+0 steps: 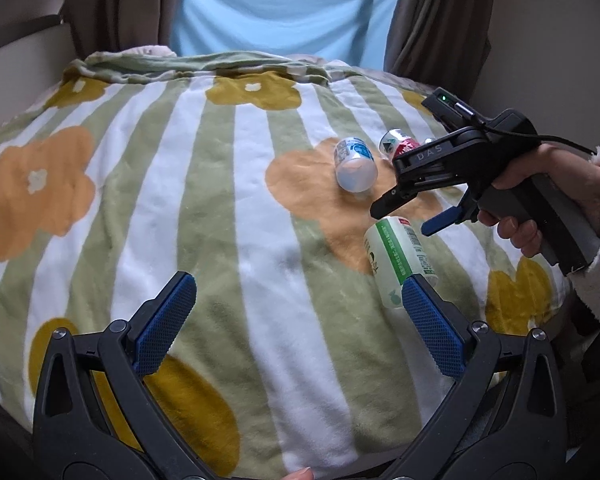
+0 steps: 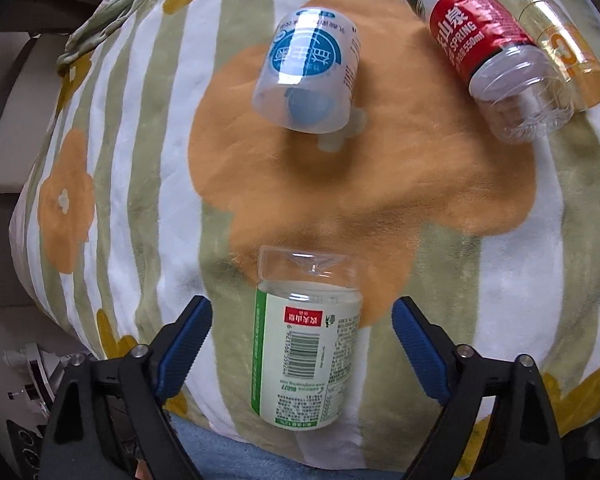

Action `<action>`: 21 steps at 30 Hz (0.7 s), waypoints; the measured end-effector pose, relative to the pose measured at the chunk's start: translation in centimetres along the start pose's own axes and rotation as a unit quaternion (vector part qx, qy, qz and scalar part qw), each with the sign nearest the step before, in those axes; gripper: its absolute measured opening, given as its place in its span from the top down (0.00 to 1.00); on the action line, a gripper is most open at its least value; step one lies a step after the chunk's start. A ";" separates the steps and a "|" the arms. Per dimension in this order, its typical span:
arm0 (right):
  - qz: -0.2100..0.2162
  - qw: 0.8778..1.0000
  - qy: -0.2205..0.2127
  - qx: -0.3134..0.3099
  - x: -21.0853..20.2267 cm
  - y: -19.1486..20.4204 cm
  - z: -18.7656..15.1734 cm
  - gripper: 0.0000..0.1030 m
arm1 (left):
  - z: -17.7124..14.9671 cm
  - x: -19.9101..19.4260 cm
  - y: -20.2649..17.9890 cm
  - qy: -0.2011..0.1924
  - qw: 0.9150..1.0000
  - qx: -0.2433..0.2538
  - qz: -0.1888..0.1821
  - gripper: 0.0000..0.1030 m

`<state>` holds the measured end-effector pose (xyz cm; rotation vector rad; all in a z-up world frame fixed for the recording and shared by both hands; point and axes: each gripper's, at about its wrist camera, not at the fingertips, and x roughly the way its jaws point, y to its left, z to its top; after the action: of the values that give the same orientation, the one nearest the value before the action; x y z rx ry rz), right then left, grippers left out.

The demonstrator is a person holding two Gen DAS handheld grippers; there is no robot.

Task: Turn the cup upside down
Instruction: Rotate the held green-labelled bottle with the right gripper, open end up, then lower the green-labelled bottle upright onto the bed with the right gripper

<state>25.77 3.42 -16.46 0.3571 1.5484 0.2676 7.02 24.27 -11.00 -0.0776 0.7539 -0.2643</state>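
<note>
A clear container with a green and white label point(image 2: 306, 344) lies on its side on the flowered blanket, between the open fingers of my right gripper point(image 2: 302, 340), which do not touch it. It also shows in the left wrist view point(image 1: 398, 260), below the right gripper point(image 1: 406, 216). A clear cup with a blue label point(image 2: 308, 72) lies tilted farther off on the orange flower; it also shows in the left wrist view point(image 1: 354, 164). My left gripper point(image 1: 298, 312) is open and empty over the blanket, left of the green-labelled container.
A red-labelled plastic bottle point(image 2: 484, 48) lies on its side at the far right beside a clear yellowish container point(image 2: 564, 48). The striped flower blanket point(image 1: 180, 184) covers a soft rounded surface. Brown curtains point(image 1: 116, 4) and a blue cloth point(image 1: 280, 8) hang behind.
</note>
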 end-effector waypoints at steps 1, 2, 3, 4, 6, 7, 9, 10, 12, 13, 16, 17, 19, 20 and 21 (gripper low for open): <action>-0.003 1.000 0.004 0.002 0.3 0.1 0.2 0.20 | 0.0 -0.1 0.4 -0.001 1.000 -0.004 -0.003 0.01; -0.007 1.000 0.009 0.001 0.6 0.3 0.3 0.21 | -0.1 -0.2 0.7 -0.001 1.000 -0.006 -0.005 0.01; -0.013 1.000 0.013 -0.002 0.8 0.5 0.3 0.24 | -0.2 -0.3 1.0 -0.001 1.000 -0.007 -0.006 0.01; -0.018 1.000 0.017 -0.005 0.9 0.7 0.4 0.26 | -0.2 -0.4 1.1 -0.001 1.000 -0.007 -0.007 0.01; -0.032 0.999 0.019 -0.011 1.4 1.0 0.5 0.28 | -0.2 -0.5 1.4 0.001 1.000 -0.007 -0.009 0.01; -0.040 0.999 0.020 -0.013 1.5 1.1 0.6 0.31 | -0.2 -0.5 1.5 0.001 1.000 -0.009 -0.013 0.01; -0.056 0.998 0.021 -0.017 1.8 1.2 0.6 0.37 | -0.2 -0.5 1.7 0.004 1.000 -0.011 -0.020 0.01; -0.064 0.998 0.023 -0.018 1.8 1.2 0.6 0.42 | -0.2 -0.5 1.7 0.005 1.000 -0.011 -0.023 0.01; -0.067 0.997 0.023 -0.019 2.1 1.1 0.7 0.42 | -0.3 -0.4 1.6 0.007 1.000 -0.007 -0.023 0.01; -0.069 0.997 0.023 -0.020 2.0 1.1 0.7 0.42 | -0.3 -0.4 1.6 0.008 1.000 -0.004 -0.023 0.01; -0.077 0.997 0.008 -0.031 1.2 1.7 0.5 0.42 | -0.3 -0.3 1.6 0.010 1.000 0.000 -0.023 0.01; -0.076 0.996 -0.012 -0.040 0.5 2.3 0.3 0.42 | -0.3 -0.3 1.7 0.010 1.000 -0.001 -0.025 0.01; -0.060 0.993 -0.076 -0.070 -1.8 3.1 -0.4 0.42 | -0.3 -0.3 1.8 0.011 1.000 -0.001 -0.027 0.01; -0.052 0.988 -0.117 -0.089 -3.0 3.6 -1.0 0.42 | -0.2 -0.3 1.8 0.012 1.000 0.000 -0.029 0.01; -0.049 0.980 -0.161 -0.109 -4.0 4.0 -1.9 0.42 | -0.2 -0.3 1.8 0.013 0.999 0.001 -0.031 0.01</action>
<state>24.09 5.65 -11.20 0.1416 1.1999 0.2843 7.07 26.11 -11.28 -0.0951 0.7769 -0.3250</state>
